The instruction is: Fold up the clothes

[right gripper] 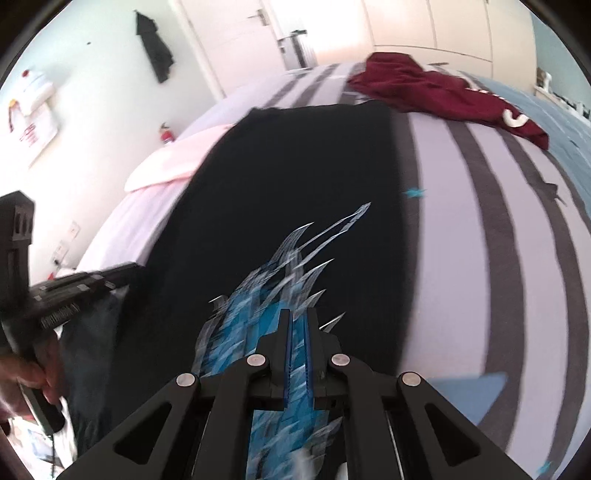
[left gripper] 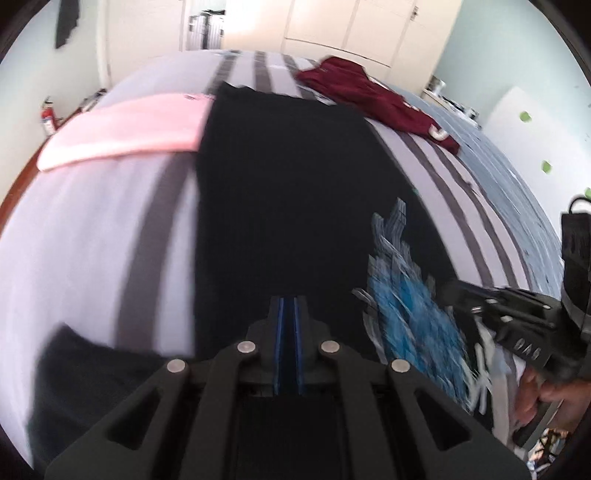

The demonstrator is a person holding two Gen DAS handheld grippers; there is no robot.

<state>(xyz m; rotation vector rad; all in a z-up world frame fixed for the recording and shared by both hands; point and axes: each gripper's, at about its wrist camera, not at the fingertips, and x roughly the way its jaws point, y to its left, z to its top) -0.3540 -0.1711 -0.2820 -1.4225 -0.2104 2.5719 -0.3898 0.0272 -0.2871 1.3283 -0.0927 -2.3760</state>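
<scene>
A black T-shirt with a blue and white print lies lengthwise on the striped bed. My left gripper sits low over the shirt's near end, its jaws pinched to a thin slit on the dark cloth. A dark sleeve hangs at its left. In the right wrist view my right gripper is shut on the black T-shirt at the print. Each gripper shows in the other's view, held by a hand: right gripper, left gripper. Both views are motion blurred.
A folded pink garment lies left of the shirt, touching its edge. A crumpled maroon garment lies at the far right of the bed. A fire extinguisher stands by the left wall. White wardrobe doors are behind the bed.
</scene>
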